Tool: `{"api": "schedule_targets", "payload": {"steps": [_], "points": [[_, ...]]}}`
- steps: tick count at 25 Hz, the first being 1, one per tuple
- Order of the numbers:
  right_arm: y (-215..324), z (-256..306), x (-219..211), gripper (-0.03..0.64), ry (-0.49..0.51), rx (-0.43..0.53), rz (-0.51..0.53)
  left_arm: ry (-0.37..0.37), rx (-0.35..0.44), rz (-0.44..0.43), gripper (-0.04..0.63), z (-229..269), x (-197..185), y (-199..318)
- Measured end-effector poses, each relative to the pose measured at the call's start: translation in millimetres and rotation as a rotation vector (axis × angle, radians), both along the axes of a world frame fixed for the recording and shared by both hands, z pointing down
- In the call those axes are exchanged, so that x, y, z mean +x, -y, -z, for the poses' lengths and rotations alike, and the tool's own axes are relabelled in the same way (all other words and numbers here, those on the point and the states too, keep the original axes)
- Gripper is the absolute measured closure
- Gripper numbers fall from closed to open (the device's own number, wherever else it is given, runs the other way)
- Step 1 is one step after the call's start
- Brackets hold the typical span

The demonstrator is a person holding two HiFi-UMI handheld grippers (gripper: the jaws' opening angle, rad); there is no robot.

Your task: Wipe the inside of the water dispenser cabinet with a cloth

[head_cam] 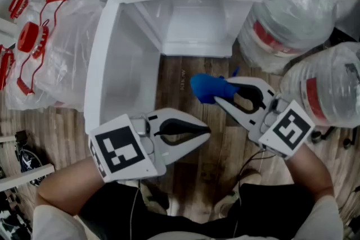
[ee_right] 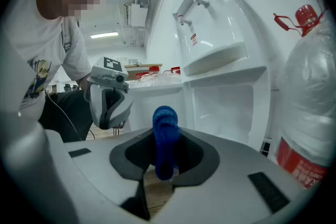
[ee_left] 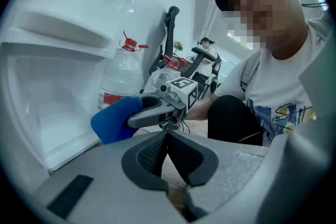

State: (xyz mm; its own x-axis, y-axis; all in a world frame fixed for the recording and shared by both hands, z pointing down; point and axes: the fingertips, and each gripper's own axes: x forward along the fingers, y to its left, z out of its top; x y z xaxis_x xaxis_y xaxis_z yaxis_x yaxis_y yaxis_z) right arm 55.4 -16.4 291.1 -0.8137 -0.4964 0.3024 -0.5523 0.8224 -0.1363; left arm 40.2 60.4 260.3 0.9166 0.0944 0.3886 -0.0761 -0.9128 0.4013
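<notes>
Two grippers low in head view, above wooden floor [head_cam: 225, 149], before open water dispenser cabinet [head_cam: 194, 28]. Left gripper [head_cam: 208, 132]: jaws together, nothing between. Right gripper [head_cam: 220, 93]: jaws clamped on blue cloth [head_cam: 207, 87], just near side of cabinet opening, outside it. Full water bottles [head_cam: 287, 19] right; empty bottles in plastic [head_cam: 50, 42] left.

Left gripper view: own pads meeting, empty. Cloth [ee_left: 115, 119] beyond, held by right gripper, beside cabinet's lower edge.

Right gripper view: cloth [ee_right: 166, 136] upright between own jaws, gripped. Cabinet interior beyond; left gripper far left.
</notes>
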Motion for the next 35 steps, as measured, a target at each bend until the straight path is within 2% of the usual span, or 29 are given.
{"api": "schedule_targets", "payload": {"steps": [11,14,24,28,31,35], "points": [[13,-8,-9,0.526,-0.031,-0.005,-0.026,-0.03,0.017,0.02,0.592,16,-5,6],[34,-15,-11,0.526,-0.071,0.037,-0.041,-0.031,0.024,0.007,0.592,19,-5,7],[151,-64,-26,0.526,-0.313,0.154,-0.197,-0.074,0.005,-0.126,0.592,36,-3,-1],[196,-85,-44,0.526,-0.33,0.17,-0.28,-0.066,0.033,-0.226,0.592,45,5,-17],[230,-95,-51,0.526,-0.308,0.17,-0.355,-0.047,0.037,-0.316,0.592,42,4,-28],[267,-113,-54,0.526,-0.266,0.13,-0.464,-0.051,0.05,-0.372,0.592,49,-1,-27]]}}
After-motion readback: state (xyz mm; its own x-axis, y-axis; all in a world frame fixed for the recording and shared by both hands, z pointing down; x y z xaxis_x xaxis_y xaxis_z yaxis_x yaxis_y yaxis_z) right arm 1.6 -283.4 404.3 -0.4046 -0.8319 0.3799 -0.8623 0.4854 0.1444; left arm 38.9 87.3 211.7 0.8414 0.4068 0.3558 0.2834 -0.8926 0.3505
